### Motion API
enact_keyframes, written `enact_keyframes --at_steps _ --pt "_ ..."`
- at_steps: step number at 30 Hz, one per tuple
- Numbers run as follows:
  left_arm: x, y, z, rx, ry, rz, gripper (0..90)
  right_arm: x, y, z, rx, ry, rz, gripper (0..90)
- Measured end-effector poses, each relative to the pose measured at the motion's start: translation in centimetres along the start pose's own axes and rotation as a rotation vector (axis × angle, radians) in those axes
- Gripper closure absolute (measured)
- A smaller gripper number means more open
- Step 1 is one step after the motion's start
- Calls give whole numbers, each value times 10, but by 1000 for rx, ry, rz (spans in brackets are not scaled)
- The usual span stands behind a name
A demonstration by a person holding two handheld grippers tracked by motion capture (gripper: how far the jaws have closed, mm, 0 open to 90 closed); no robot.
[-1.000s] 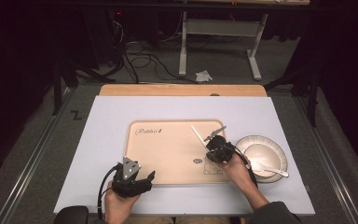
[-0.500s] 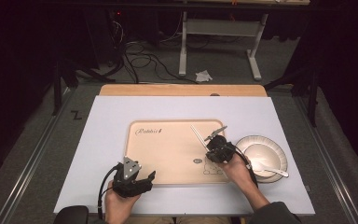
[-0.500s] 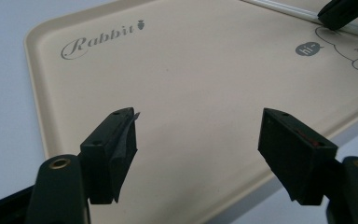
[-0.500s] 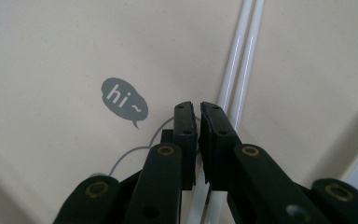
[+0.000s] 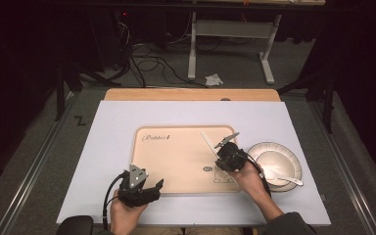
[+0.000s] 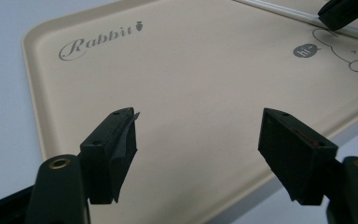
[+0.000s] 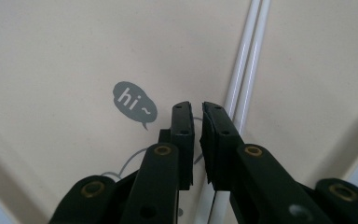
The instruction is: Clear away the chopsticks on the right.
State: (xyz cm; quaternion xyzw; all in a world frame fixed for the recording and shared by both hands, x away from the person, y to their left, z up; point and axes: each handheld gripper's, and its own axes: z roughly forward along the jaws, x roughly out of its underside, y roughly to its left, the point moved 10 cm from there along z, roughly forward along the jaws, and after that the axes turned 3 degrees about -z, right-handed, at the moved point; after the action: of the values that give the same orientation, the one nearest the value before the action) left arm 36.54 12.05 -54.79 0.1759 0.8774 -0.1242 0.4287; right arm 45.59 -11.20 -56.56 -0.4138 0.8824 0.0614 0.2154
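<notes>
A pair of white chopsticks [image 5: 207, 142] [image 7: 244, 60] lies on the beige tray [image 5: 176, 156] printed with "Rabbit" and a "hi~" bubble. My right gripper [image 5: 220, 152] [image 7: 196, 108] points down at the tray right over their near end. Its jaws have just been opening and now stand a narrow slit apart. Nothing sits between the pads, and the chopsticks run under the right-hand finger [image 7: 221, 140]. My left gripper [image 5: 152, 188] [image 6: 198, 116] hovers wide open and empty over the tray's near left corner [image 6: 51, 140].
A white bowl [image 5: 269, 146] holding a white spoon [image 5: 281, 177] stands just right of the tray. Everything rests on a pale mat [image 5: 112, 147] over a wooden table [image 5: 191, 94]. Cables and a metal stand are on the floor beyond.
</notes>
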Motion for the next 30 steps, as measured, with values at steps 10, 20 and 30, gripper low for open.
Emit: enact_keyframes --at_steps 10,20,30 --pt "-3 -4 0 25 -10 15 278 -2 5 -9 -19 -46 -2 807" --pt "-5 -7 4 51 9 12 274 -2 4 -22 -15 -94 -3 747" --pt "-10 -12 7 89 10 26 288 3 3 -34 -18 -136 25 708"
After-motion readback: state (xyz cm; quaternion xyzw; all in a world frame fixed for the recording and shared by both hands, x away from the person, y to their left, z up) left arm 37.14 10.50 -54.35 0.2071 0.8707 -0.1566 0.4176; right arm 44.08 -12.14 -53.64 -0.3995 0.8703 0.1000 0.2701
